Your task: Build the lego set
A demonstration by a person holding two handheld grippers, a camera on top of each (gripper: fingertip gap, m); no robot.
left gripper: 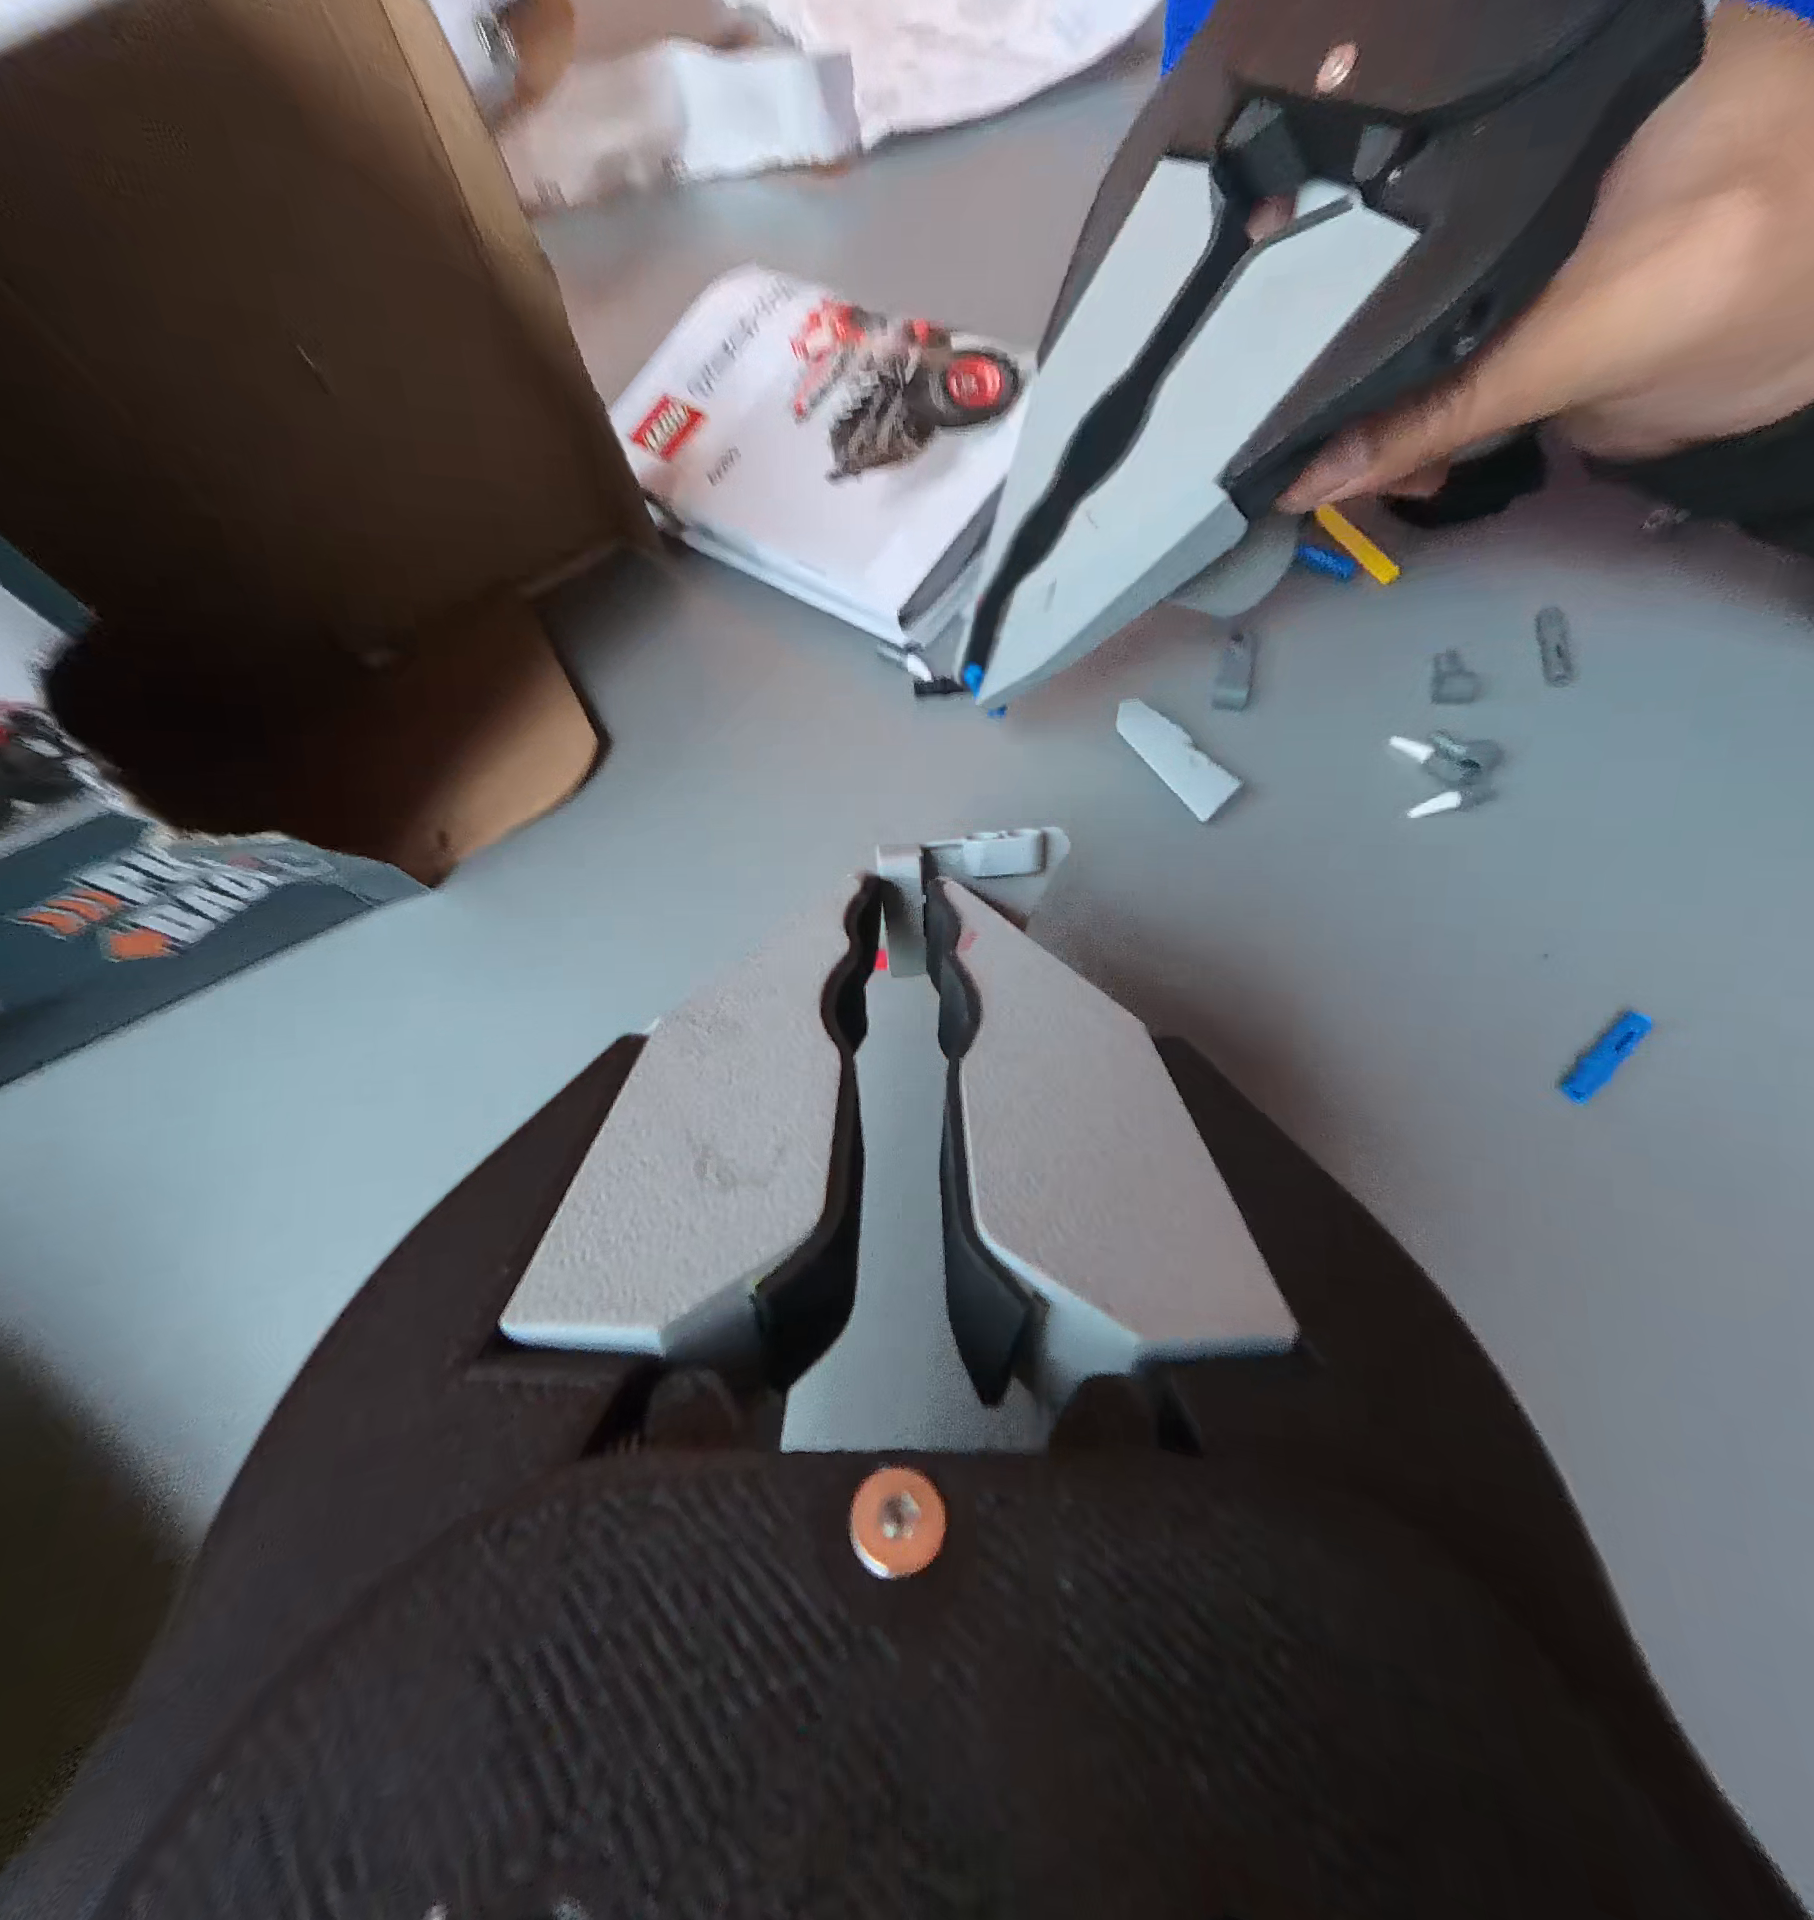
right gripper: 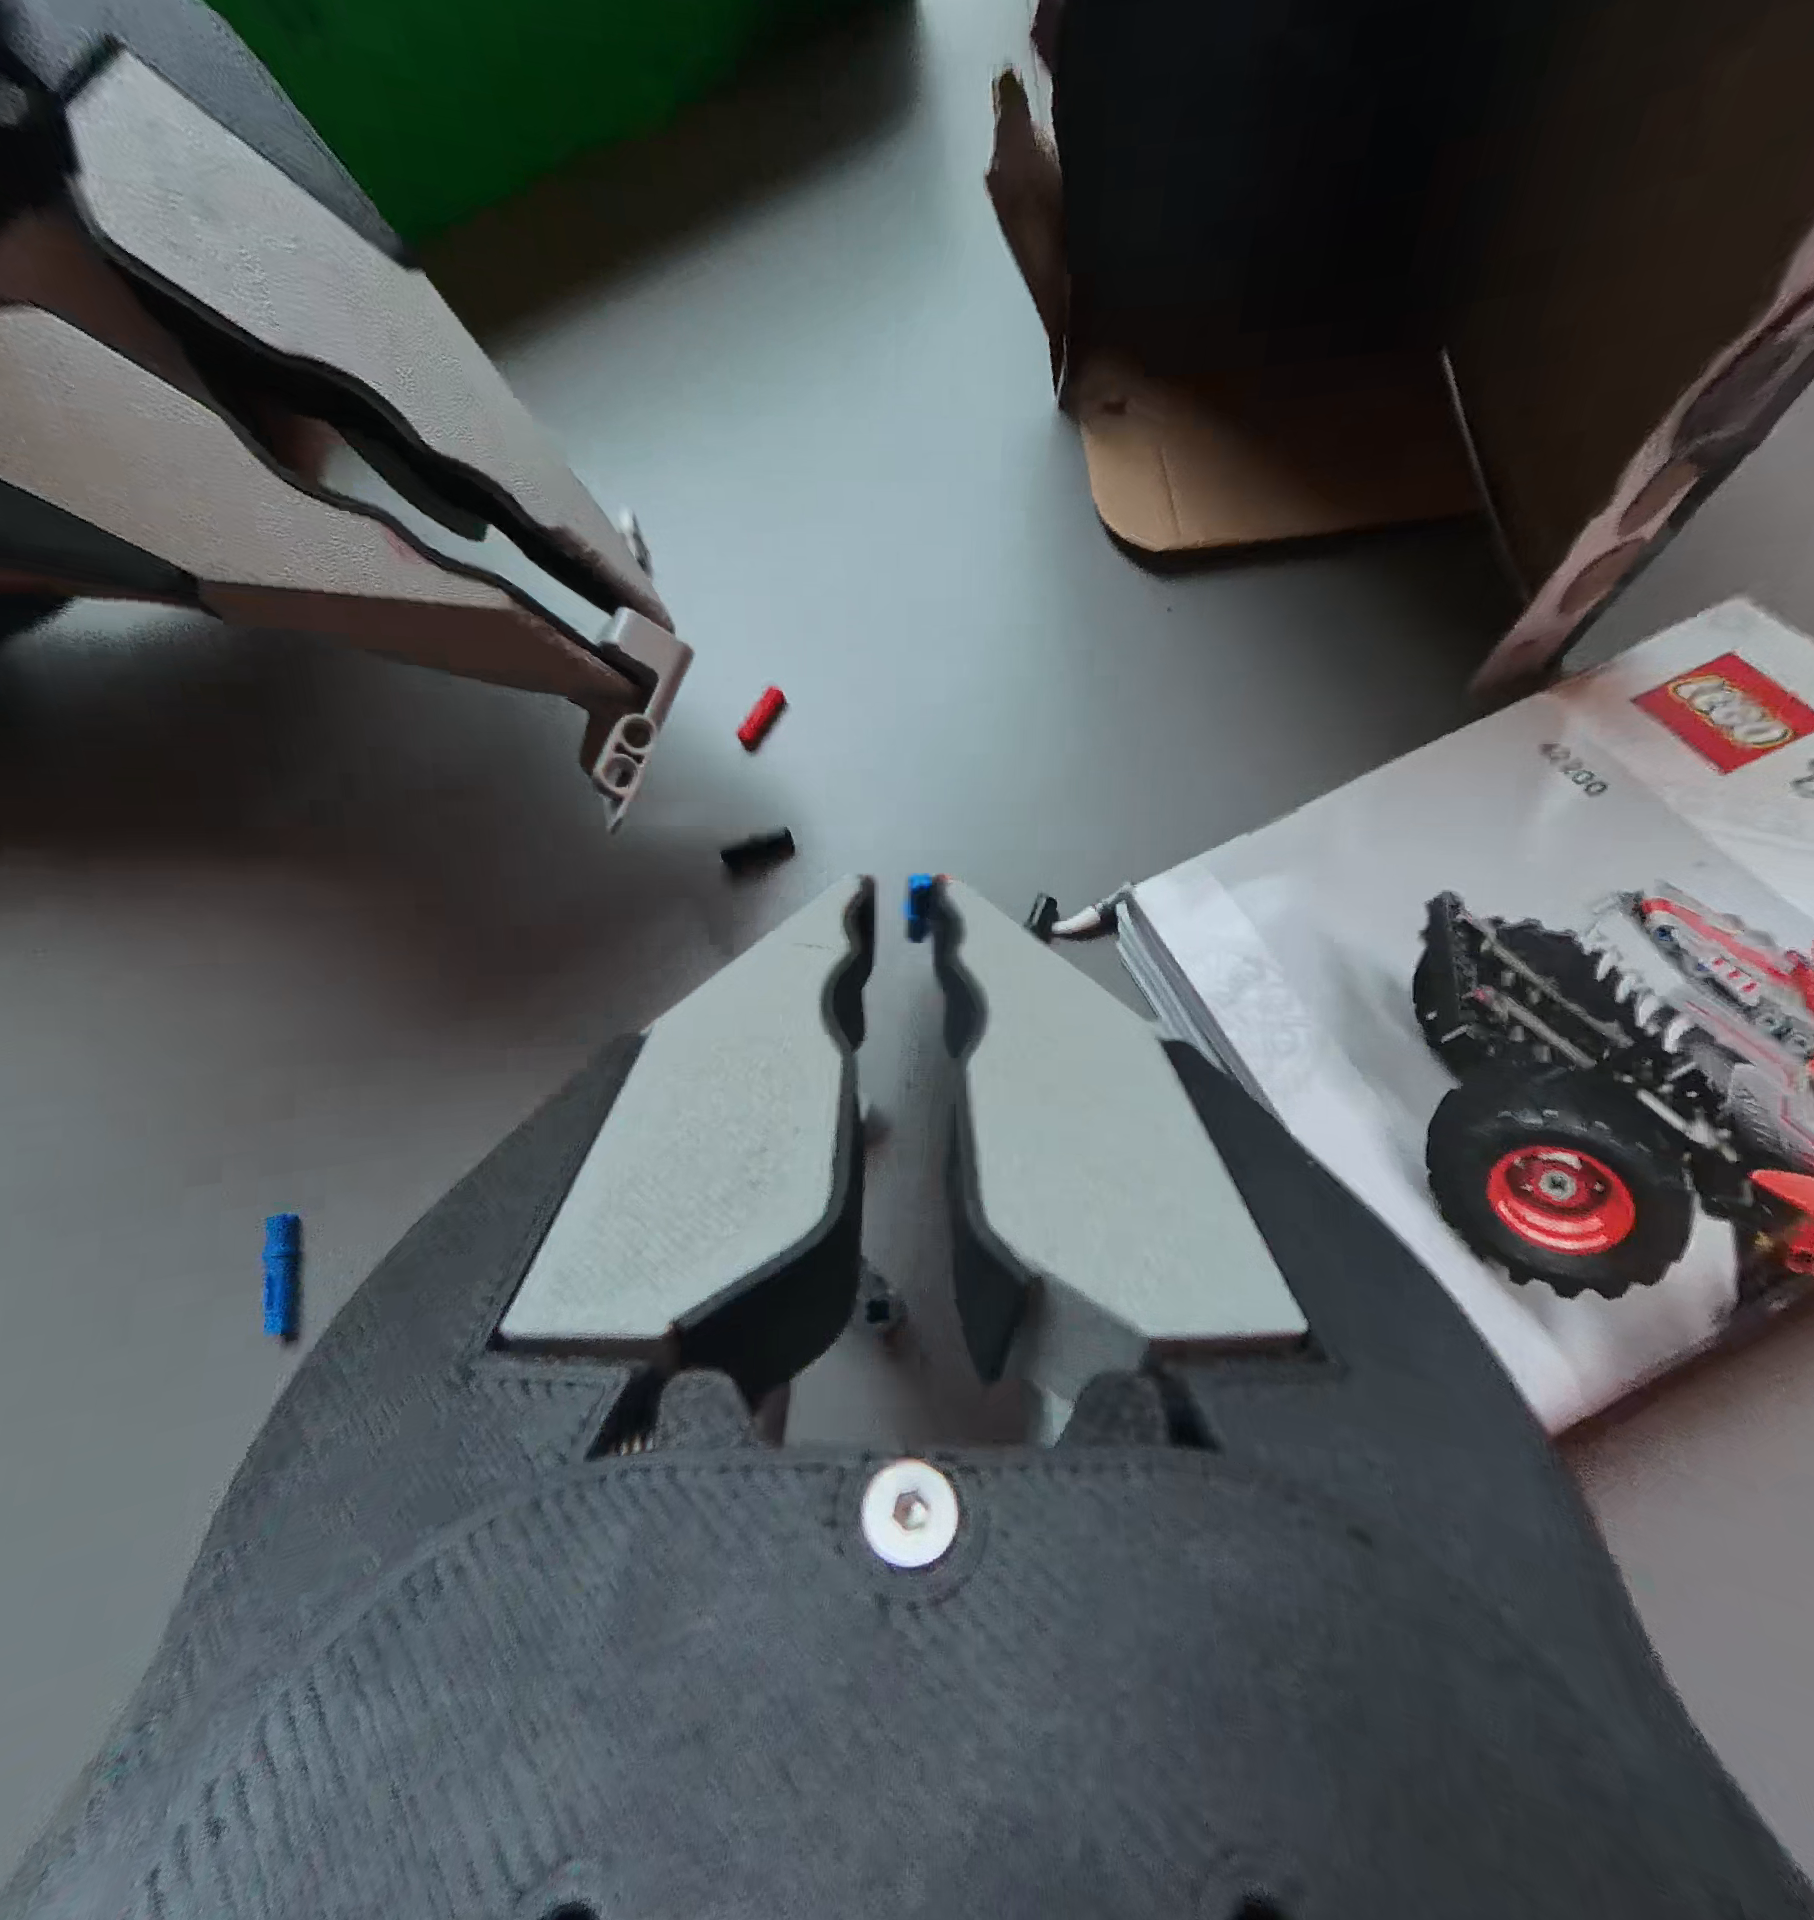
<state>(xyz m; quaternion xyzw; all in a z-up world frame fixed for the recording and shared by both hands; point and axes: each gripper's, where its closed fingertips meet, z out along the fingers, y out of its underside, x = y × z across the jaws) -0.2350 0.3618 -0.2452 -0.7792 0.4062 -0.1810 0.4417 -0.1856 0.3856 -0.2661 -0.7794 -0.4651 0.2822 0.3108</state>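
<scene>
Grey table [right gripper: 882,343] under my tools: instruction booklet [right gripper: 1402,1039], open cardboard box [right gripper: 1298,312], loose blue pin [right gripper: 282,1273], red pin [right gripper: 761,716], black pin [right gripper: 757,846].

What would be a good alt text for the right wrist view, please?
The right claw pinches a small blue pin above a grey table. At left, the left claw holds a grey beam; an instruction booklet lies at right.

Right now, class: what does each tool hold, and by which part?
Left tool: grey angled beam, pinched at one end. Right tool: small blue pin, at its tips.
</scene>
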